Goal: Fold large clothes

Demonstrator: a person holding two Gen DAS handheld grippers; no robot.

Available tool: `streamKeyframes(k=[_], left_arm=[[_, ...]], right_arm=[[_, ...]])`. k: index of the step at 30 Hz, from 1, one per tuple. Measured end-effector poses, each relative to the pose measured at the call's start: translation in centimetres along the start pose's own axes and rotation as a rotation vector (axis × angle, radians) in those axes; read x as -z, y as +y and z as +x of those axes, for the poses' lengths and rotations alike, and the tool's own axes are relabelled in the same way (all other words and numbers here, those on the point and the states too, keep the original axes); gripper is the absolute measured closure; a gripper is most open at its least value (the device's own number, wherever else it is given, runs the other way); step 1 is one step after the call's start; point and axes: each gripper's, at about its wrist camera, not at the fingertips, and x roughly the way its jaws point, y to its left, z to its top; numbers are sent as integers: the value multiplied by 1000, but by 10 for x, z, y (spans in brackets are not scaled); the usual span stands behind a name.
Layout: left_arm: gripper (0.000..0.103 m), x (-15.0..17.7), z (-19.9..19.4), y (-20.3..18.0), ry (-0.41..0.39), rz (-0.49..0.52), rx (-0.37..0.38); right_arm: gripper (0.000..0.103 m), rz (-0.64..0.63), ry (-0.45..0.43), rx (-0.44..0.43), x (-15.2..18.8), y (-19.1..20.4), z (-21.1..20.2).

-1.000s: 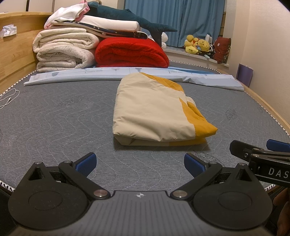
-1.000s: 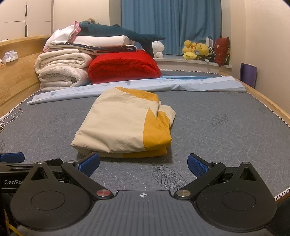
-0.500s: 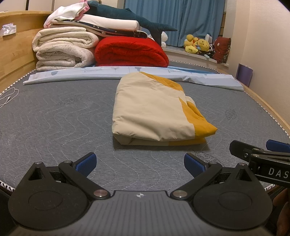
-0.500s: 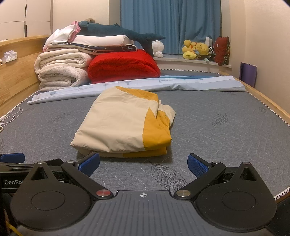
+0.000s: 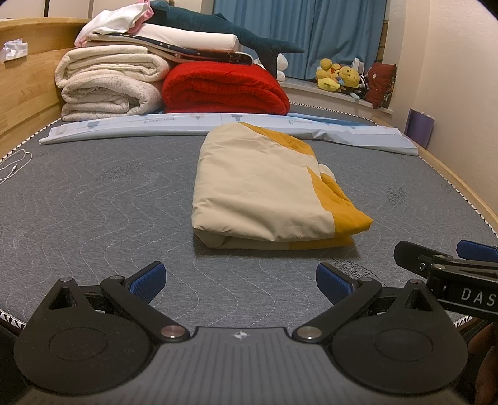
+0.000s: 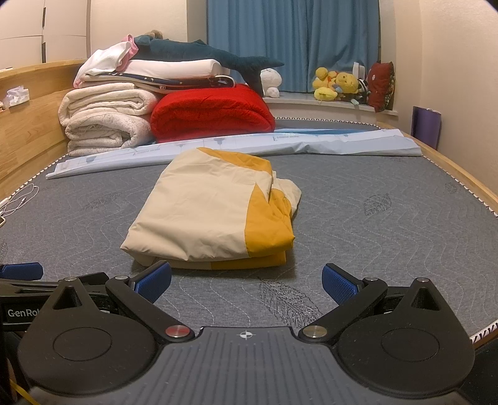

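A cream and mustard-yellow garment (image 5: 264, 187) lies folded into a compact rectangle in the middle of the grey quilted mattress (image 5: 93, 193); it also shows in the right wrist view (image 6: 211, 215). My left gripper (image 5: 241, 280) is open and empty, held near the mattress's front edge, short of the garment. My right gripper (image 6: 246, 282) is open and empty, beside the left one and just short of the garment's near edge. The right gripper's fingers (image 5: 476, 249) show at the right of the left wrist view.
Folded white blankets (image 5: 109, 84), a red blanket (image 5: 224, 87) and a plush shark (image 5: 218, 25) are stacked at the far left. A long pale-blue sheet (image 5: 218, 120) lies across the mattress behind the garment. Plush toys (image 6: 336, 84) sit on the windowsill. A white cable (image 5: 15, 165) lies at left.
Both grippers stay open and near the front edge. The views shift only slightly; the garment has not moved.
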Motion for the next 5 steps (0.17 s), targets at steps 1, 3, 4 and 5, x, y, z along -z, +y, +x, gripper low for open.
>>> streamKeyframes(k=[1, 3, 4, 5], left_arm=[[0, 0, 0, 0, 0, 0, 0], [0, 0, 0, 0, 0, 0, -1], [0, 0, 0, 0, 1, 0, -1], [0, -1, 0, 0, 1, 0, -1]], right_arm=[[1, 0, 0, 0, 0, 0, 0], [1, -1, 0, 0, 0, 0, 0], [1, -1, 0, 0, 0, 0, 0], [1, 0, 0, 0, 0, 0, 0]])
